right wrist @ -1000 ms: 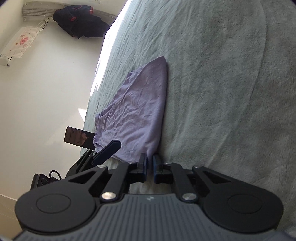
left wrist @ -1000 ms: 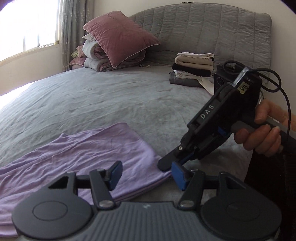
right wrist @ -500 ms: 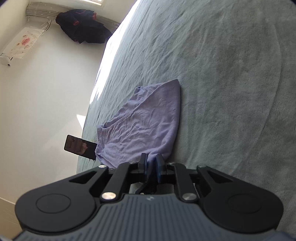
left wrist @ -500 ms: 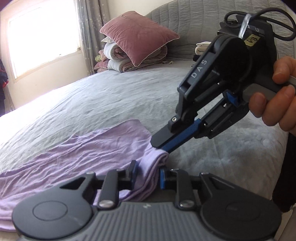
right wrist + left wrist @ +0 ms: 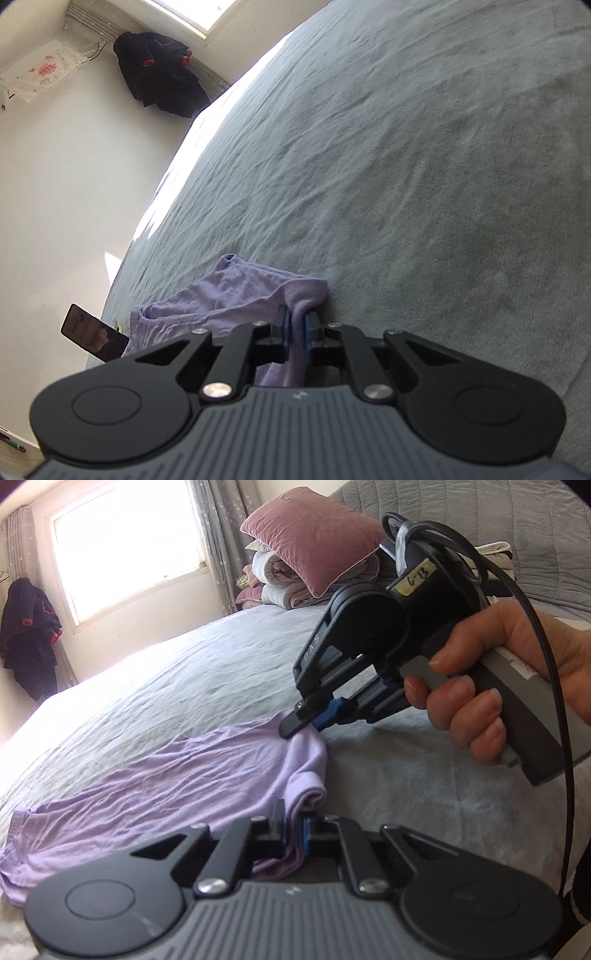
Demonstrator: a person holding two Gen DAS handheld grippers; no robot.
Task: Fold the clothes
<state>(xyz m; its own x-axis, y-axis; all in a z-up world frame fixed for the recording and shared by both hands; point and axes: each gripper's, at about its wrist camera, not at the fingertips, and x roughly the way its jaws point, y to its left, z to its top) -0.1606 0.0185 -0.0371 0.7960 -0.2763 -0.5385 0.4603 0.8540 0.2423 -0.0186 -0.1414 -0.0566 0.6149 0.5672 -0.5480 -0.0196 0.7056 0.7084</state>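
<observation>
Lilac garment (image 5: 192, 775): spread long and creased across near bed (image 5: 221, 672), its right end pinched by left gripper (image 5: 293, 829) and right gripper (image 5: 295, 325), both clamped on cloth; fold apparently under way, unfinished.

The left tool (image 5: 293, 825) is squeezed tight on a bit of the purple cloth (image 5: 177, 775). The right tool (image 5: 295, 325) pinches the same cloth too, just past the left one. A hand (image 5: 495, 686) grips the right tool's handle.
</observation>
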